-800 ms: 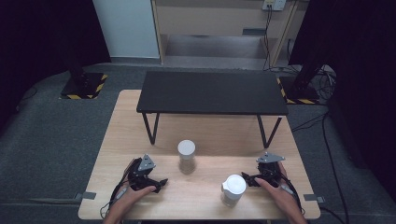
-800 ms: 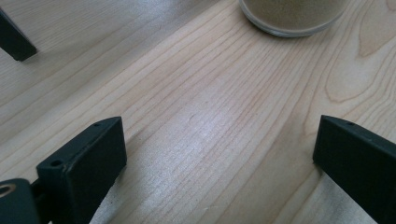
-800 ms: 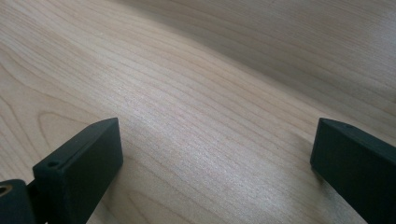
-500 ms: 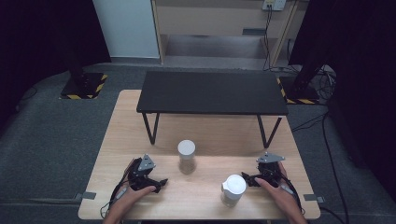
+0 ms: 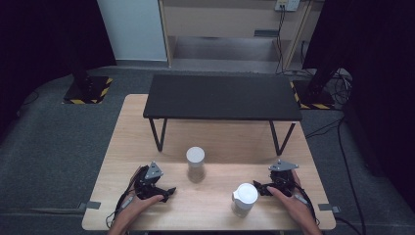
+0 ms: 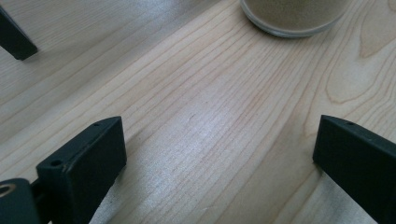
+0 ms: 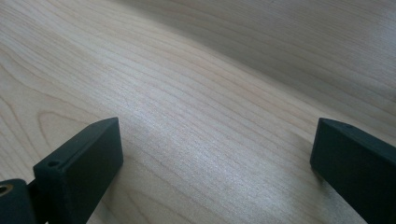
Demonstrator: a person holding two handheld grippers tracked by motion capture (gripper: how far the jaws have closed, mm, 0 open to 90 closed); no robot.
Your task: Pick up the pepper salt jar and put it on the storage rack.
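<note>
Two white-lidded jars stand on the wooden table (image 5: 220, 142). One jar (image 5: 195, 163) is near the middle; its base with a sandy filling (image 6: 294, 16) appears at the top of the left gripper view. The other jar (image 5: 244, 199) stands near the front, just left of my right gripper (image 5: 259, 188). My left gripper (image 5: 166, 192) rests on the table at the front left, open, with bare wood between its jaws (image 6: 219, 154). My right gripper (image 7: 217, 158) is open too, low over bare wood.
A low black bench (image 5: 222, 98) spans the far half of the table, its legs (image 5: 157, 133) standing on the wood. One leg tip (image 6: 14, 37) shows at the upper left of the left gripper view. Dark floor surrounds the table.
</note>
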